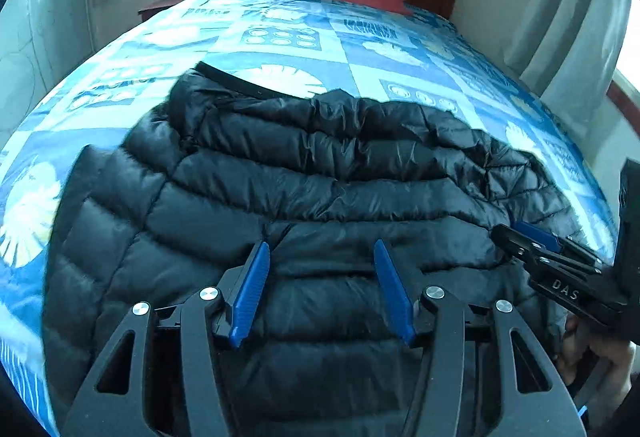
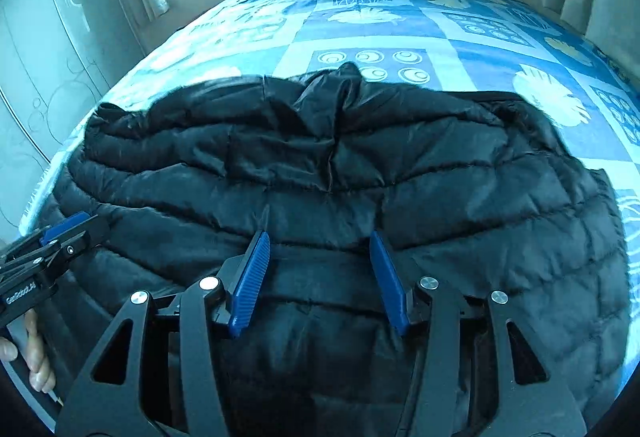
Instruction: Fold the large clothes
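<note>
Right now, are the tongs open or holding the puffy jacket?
Left tongs: open, nothing held, over the black jacket.
Right tongs: open, nothing held, over the same jacket.

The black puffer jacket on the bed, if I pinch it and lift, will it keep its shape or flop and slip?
The black puffer jacket lies rumpled in soft quilted folds, so it will likely sag and drape rather than hold shape. Its shell looks glossy, so it may slip between the blue fingers. Puffy filling suggests it is light for its bulk.
</note>
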The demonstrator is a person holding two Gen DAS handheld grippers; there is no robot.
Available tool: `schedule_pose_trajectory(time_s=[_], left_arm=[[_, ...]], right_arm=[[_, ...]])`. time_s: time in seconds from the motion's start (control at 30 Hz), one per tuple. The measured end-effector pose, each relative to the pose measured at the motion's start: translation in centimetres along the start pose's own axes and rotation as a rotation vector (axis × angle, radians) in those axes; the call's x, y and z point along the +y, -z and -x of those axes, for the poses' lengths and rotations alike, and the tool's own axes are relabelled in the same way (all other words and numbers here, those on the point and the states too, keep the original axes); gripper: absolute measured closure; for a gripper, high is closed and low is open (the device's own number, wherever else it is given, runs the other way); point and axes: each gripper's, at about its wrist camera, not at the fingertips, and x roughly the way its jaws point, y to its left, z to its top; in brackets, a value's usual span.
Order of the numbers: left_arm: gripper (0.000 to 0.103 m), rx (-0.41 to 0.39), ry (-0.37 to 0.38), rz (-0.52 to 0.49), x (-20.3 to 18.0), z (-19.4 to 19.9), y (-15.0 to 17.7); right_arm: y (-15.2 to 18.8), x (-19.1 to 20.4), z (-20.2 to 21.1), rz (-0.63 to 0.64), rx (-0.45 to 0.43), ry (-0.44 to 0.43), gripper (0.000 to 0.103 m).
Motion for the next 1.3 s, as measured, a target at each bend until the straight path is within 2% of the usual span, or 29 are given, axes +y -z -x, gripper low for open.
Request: schedule_pose_trajectory(time_s=[0.1,0.17,0.23,0.3,0.4,0.5,0.53,0.6,0.63,0.83,1.0,1.07,1.17,1.3], left_arm=[[0.049,-0.042,-0.013,0.008,0.8,2.3,0.7],[0.049,-0.027,-0.041,0.009,1.9,2.4,1.6],[0.062,-0.01,-0.04,0.036,3.1,1.6,2.3],[0.073,-0.006,-0.027,0.067,4.2,0.9,2.6],[0.073,-0.002,0.0,0.098,4.8,0.7,2.5],[0.071,-0.006,0.006,0.092,4.7,2.3,2.6],[0.069,-0.009,0.006,0.084,4.7,3.2,2.9],[0.052,-0.031,-0.012,0.076,4.9,4.8,3.5],[0.05,-0.047,-0.03,0.073,4.9,5.5,3.8],[0.049,-0.088,-0.045,0.129,6.8,8.6,6.8],[0.049,-0.025,-0.092,0.094,6.9,6.7,8.0],[0.049,-0.027,-0.102,0.084,6.8,6.5,8.1],[0.049,-0.05,-0.087,0.13,7.1,8.2,8.5],[0.049,-0.083,-0.09,0.206,8.3,10.8,10.4]], right_arm=[[1.2,-1.7,2.8,-0.017,-0.042,0.067,0.051],[2.1,-2.9,2.9,-0.027,-0.027,0.133,0.051],[3.1,-4.0,1.7,-0.036,0.018,0.14,0.051],[3.6,-4.1,1.1,-0.021,0.011,0.143,0.051],[3.5,-3.6,1.0,-0.002,0.009,0.167,0.051],[3.9,-4.0,3.0,-0.03,-0.003,0.14,0.05],[4.2,-4.1,3.9,-0.038,-0.013,0.138,0.045],[5.2,-4.9,6.1,-0.061,-0.048,0.152,0.039],[5.6,-5.4,6.8,-0.073,-0.056,0.152,0.039],[8.4,-8.1,10.1,-0.153,-0.089,0.17,0.039],[9.8,-8.9,7.9,-0.127,-0.014,0.188,0.038],[10.0,-8.6,8.0,-0.085,-0.023,0.206,0.038],[10.6,-8.6,10.0,-0.102,-0.048,0.182,0.037],[12.2,-9.9,12.8,-0.159,-0.085,0.181,0.03]])
